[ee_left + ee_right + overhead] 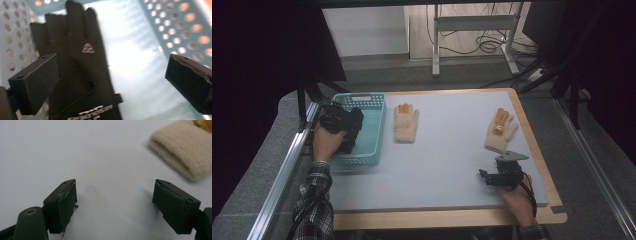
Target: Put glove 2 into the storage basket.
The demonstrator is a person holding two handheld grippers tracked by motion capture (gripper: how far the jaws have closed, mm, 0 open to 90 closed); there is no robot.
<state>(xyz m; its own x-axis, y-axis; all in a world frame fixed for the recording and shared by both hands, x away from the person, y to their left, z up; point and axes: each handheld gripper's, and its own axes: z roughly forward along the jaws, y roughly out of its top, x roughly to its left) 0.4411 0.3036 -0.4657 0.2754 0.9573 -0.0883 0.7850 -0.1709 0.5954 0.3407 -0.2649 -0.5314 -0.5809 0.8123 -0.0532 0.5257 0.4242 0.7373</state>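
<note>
A black glove [75, 72] lies flat on the floor of the light blue basket [373, 127], which sits at the left edge of the desk [447, 165], near the far left corner. In the left gripper view the glove is seen right under the left tool [112, 82]. The jaws of this tool are spread wide, one on each side of the glove, and nothing is pinched between them. So the glove looks let go, and the step in hand seems to be the drop into the basket, now done.

In the high view the left tool [343, 126] is held over the basket by the left hand [326, 142].

Two cream gloves with orange finger pads are left on the desk. One cream glove [406, 122] lies just beside the basket, near the far edge. The other cream glove [501, 131] lies near the right edge, and its cuff [180, 152] is seen in the right gripper view. The right tool [115, 205] is low over the bare desk close to that cuff, and its jaws are open with nothing in them.

Next, a cream glove is probably to be picked up. For that, a tool must be brought over the glove, lowered, closed on the soft cloth and carried to the basket.

A small pale logo is printed on the back of the black glove. Pale letters are printed at its cuff, but they are upside down and blurred, so they cannot be read for sure.
</note>
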